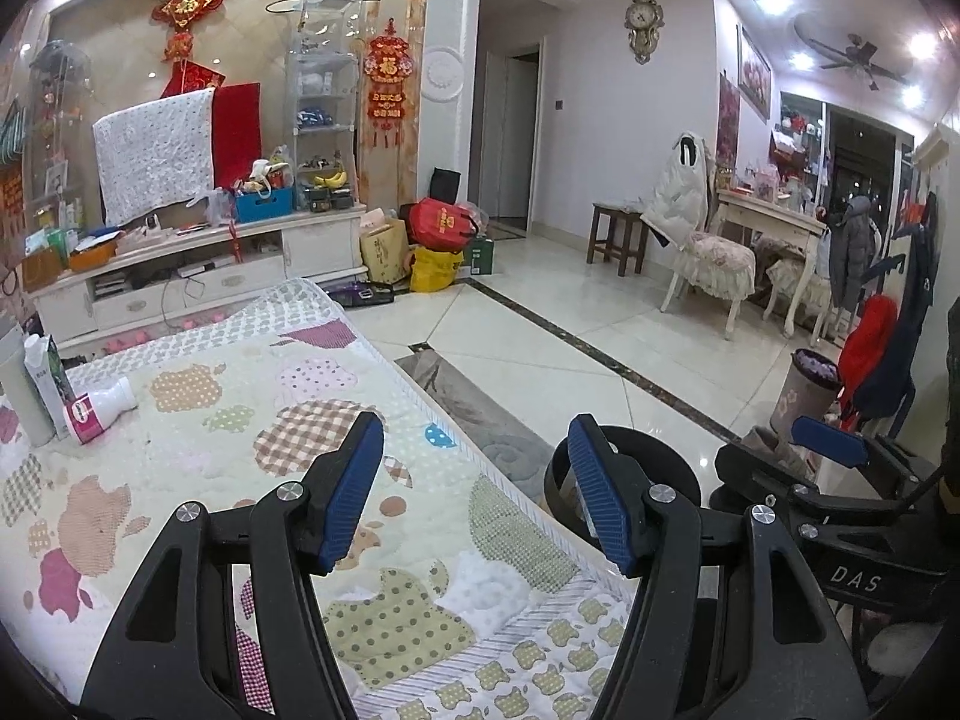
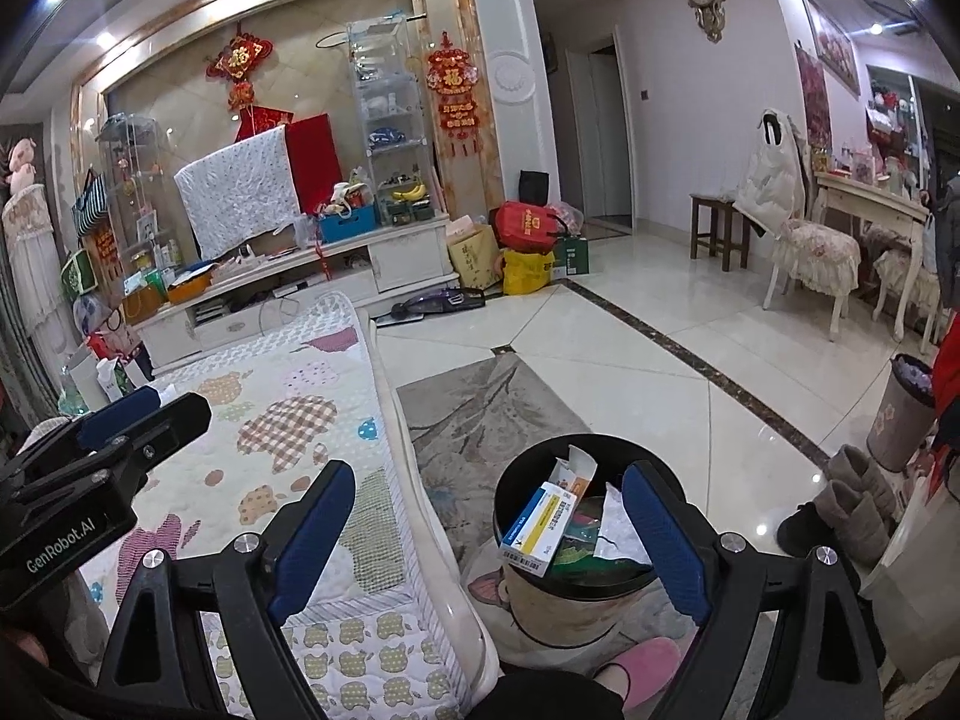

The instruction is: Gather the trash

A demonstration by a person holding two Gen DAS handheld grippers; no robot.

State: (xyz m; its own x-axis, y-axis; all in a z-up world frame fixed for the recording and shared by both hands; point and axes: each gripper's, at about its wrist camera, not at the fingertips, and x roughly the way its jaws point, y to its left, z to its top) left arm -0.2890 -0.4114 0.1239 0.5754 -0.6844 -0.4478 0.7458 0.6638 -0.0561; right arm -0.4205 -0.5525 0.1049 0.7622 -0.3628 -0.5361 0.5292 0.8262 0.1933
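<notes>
Both pairs of jaws stand wide apart with nothing between them. The left gripper [image 1: 477,450] hangs over the quilted table cover [image 1: 240,420]; the right gripper [image 2: 489,498] is above the black waste bin [image 2: 570,588] just beside that cover. A blue-and-yellow carton [image 2: 537,531] sticks out of the bin. A white bottle [image 1: 99,408] lies on the cover's far end.

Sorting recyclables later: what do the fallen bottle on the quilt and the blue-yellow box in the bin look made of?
Bottle: looks like opaque white plastic, smooth with a slight sheen, plus a pink label. Box: thin printed cardboard, judging by its crisp folded edges and matte faces. The bin holding it seems to be dark plastic.
</notes>
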